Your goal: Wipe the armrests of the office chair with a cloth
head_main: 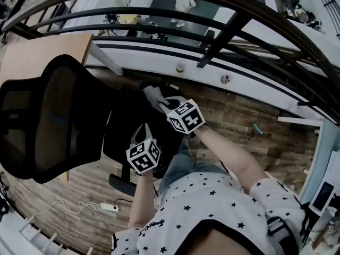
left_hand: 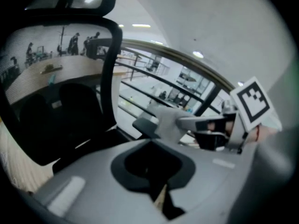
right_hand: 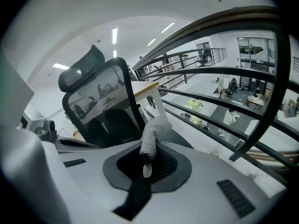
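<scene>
Cloth (right_hand: 152, 134) is clamped by its lower end in the right gripper (right_hand: 146, 164), with the free end sticking out ahead. It sits at the chair's (head_main: 53, 121) far armrest (left_hand: 145, 124), but I can't tell if it's touching. Left gripper (left_hand: 159, 192) has its jaws together with nothing between them, near the seat. The right one is nearer, so I'd stroke along the pad's length.

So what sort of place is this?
Likely an open-plan office on an upper gallery: a mesh-backed office chair, a wooden desk, and a railing overlooking a lower floor.
</scene>
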